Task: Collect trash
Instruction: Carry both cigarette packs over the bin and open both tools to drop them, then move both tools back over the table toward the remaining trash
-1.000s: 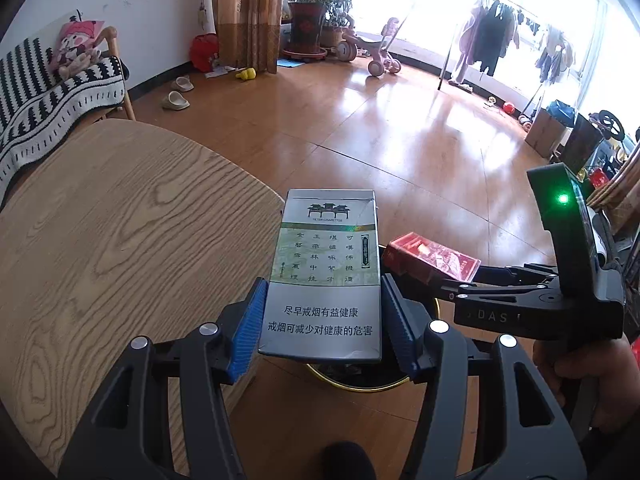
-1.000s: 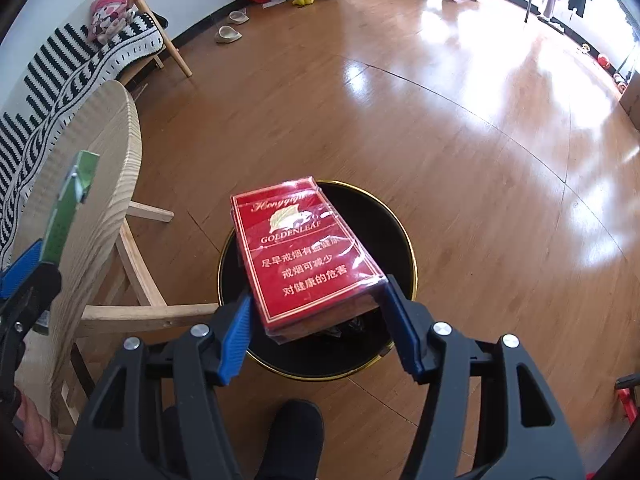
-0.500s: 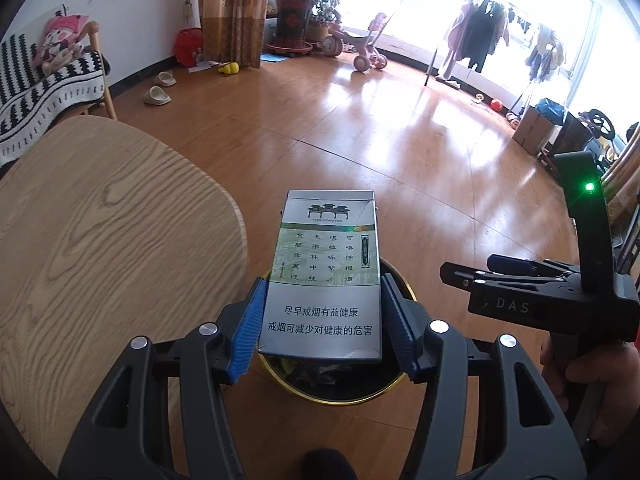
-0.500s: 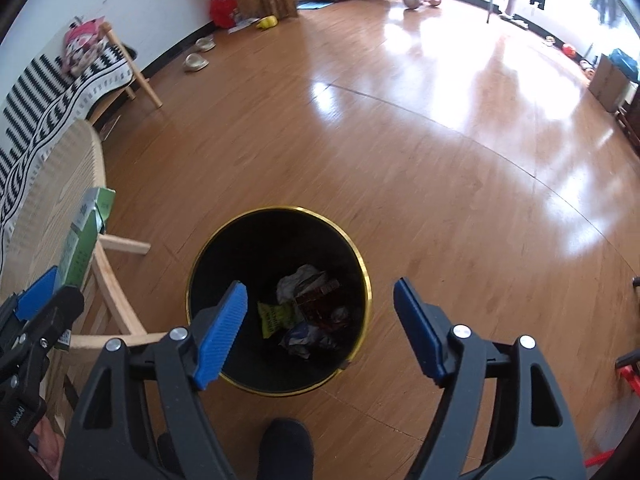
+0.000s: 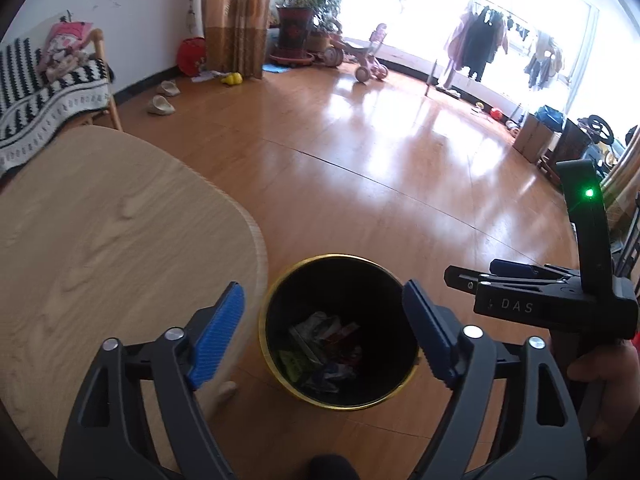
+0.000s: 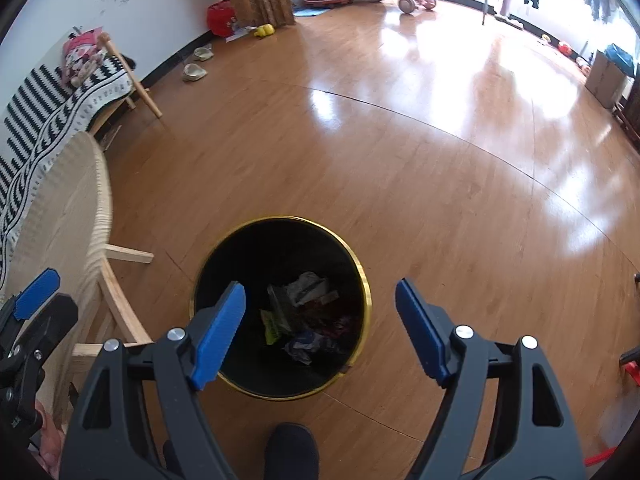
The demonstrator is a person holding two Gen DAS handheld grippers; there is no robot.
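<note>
Directly above the gold-rimmed black trash bin point(image 6: 280, 308), the left hand-held gripper point(image 5: 320, 332) and right hand-held gripper point(image 6: 320, 328) both gape wide, holding nothing. Crumpled wrappers and packets point(image 6: 304, 320) lie at the bin's bottom, beside the wooden desk point(image 5: 100, 240). Such litter looks light and crushable, best pinched across flat faces.
</note>
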